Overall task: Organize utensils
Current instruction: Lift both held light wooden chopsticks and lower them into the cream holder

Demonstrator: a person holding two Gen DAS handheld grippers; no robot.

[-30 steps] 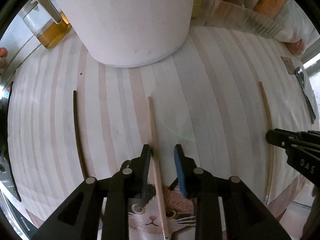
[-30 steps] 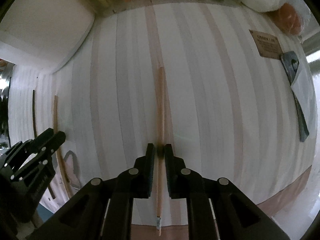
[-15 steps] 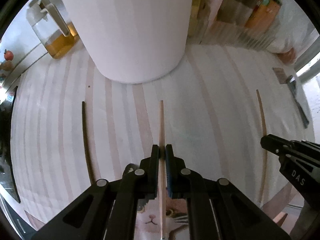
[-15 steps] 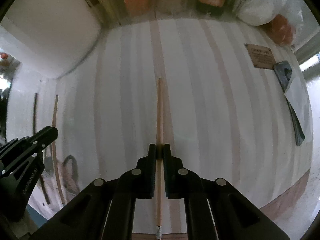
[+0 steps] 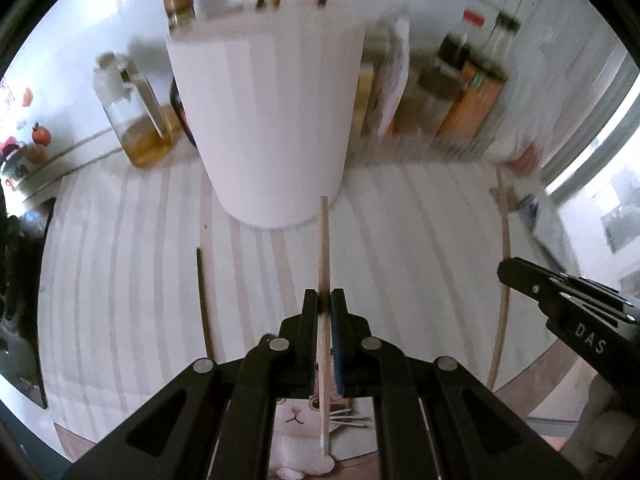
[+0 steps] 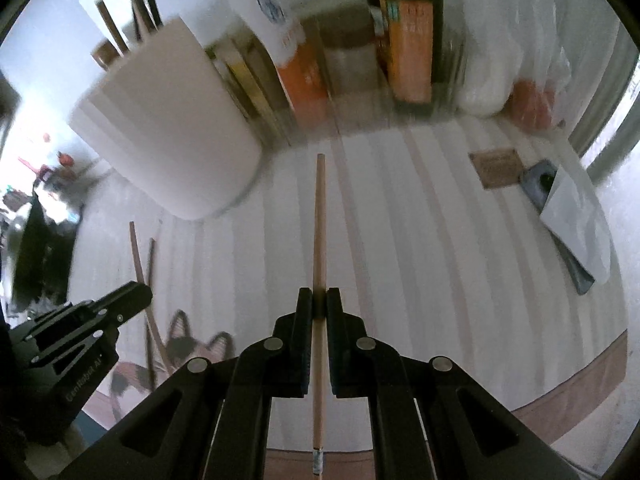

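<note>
My left gripper [image 5: 325, 306] is shut on a light wooden chopstick [image 5: 323, 248], held above the striped mat and pointing toward the white holder [image 5: 268, 120]. Several sticks stand in that holder. My right gripper [image 6: 319, 304] is shut on a second light wooden chopstick [image 6: 319, 220], also lifted off the mat. A dark chopstick [image 5: 204, 300] lies on the mat left of my left gripper. In the left wrist view the right gripper [image 5: 560, 292] shows at the right edge with its chopstick [image 5: 502, 280]. The right wrist view shows the left gripper [image 6: 80, 332] at lower left and the holder [image 6: 168, 140] at upper left.
Bottles and boxes [image 5: 468, 92] line the back of the counter, with an oil jar [image 5: 140, 120] left of the holder. A small brown tag [image 6: 498, 166] and a dark tool under white paper [image 6: 568, 220] lie on the mat at the right. A cat picture [image 5: 304, 420] sits on the mat's near edge.
The left gripper's jaws closed on the chopstick. Both grippers rose off the mat with their chopsticks and tilted up, bringing the holder's rim and the back shelf into view.
</note>
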